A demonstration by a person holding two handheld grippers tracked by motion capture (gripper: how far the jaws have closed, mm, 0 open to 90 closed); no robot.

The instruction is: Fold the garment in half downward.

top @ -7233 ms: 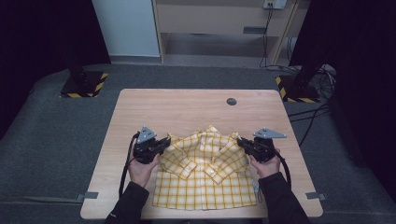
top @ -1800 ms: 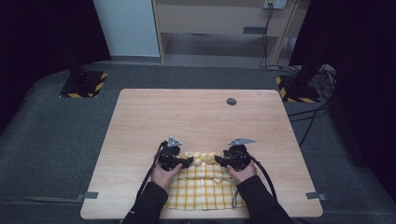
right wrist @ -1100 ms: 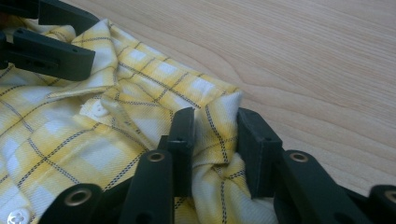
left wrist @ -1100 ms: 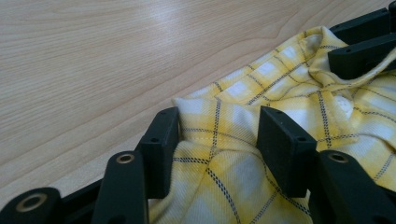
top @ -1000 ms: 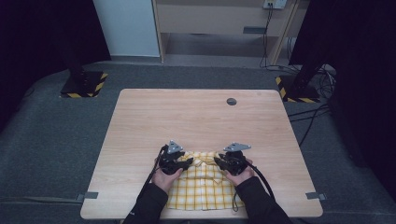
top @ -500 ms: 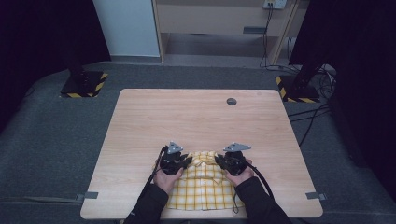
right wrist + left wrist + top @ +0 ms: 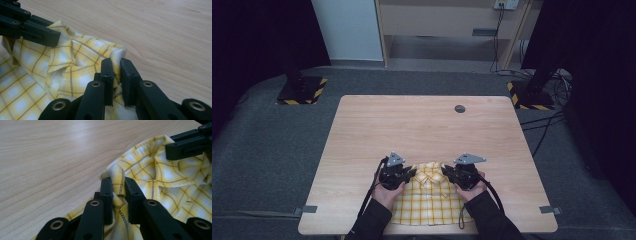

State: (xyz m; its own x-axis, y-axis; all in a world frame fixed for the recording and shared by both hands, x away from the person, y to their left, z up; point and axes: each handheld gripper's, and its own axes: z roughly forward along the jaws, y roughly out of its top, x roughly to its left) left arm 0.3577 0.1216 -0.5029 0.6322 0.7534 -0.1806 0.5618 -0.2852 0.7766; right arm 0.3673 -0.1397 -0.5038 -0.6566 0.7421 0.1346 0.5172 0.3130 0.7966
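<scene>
No text, label, brand name or number is showing legibly in any of the views. The only sign-like markings are the yellow-and-black hazard stripes, which are running along the edges of the two black stand bases (image 7: 301, 90) (image 7: 532, 95) on the floor beyond the counter; they are carrying no words.
</scene>
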